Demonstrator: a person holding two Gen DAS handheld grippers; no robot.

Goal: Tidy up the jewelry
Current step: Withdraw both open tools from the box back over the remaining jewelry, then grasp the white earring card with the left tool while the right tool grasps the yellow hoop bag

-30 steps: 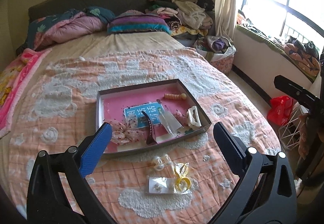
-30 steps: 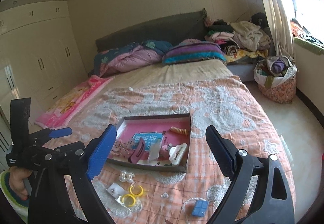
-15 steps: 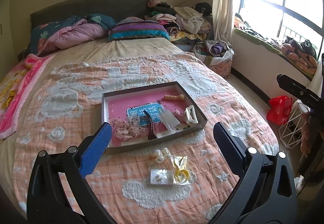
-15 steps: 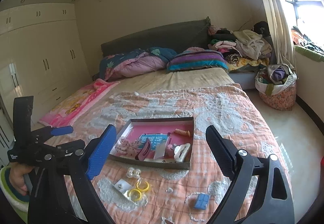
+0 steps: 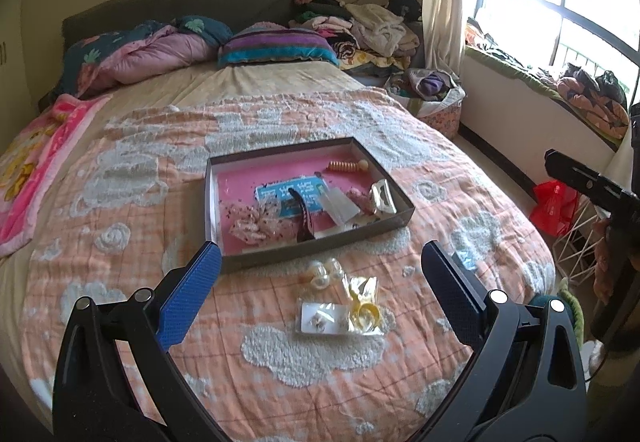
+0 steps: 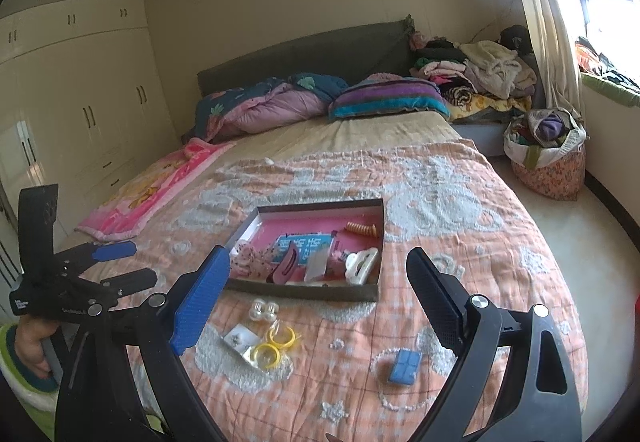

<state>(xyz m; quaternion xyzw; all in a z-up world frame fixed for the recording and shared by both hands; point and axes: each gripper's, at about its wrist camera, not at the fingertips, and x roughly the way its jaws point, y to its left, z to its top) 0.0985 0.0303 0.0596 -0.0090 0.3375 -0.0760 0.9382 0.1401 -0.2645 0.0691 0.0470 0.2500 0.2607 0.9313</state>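
Observation:
A grey box with a pink floor point(image 5: 360, 232) point(image 6: 320, 292) lies on the bed and holds hair clips, a scrunchie, an orange beaded piece and a blue card. In front of it on the quilt lie pearl earrings point(image 5: 324, 274) point(image 6: 264, 311), a clear packet with small earrings point(image 5: 324, 318) point(image 6: 238, 338) and yellow hoop earrings point(image 5: 366, 308) point(image 6: 276, 344). A small blue box point(image 6: 404, 362) lies to their right. My left gripper point(image 5: 318, 296) point(image 6: 116, 262) is open and empty above the loose pieces. My right gripper point(image 6: 316, 308) is open and empty, held back from the bed.
The orange quilt point(image 5: 120, 202) covers a round bed with pillows point(image 5: 276, 46) and piled clothes point(image 5: 368, 30) at the head. A basket point(image 6: 548, 158) stands on the floor by the window. A wardrobe point(image 6: 72, 102) fills the left wall.
Both grippers have pulled back and risen, so the box and loose jewelry look smaller and more of the room shows. Both stay open and empty.

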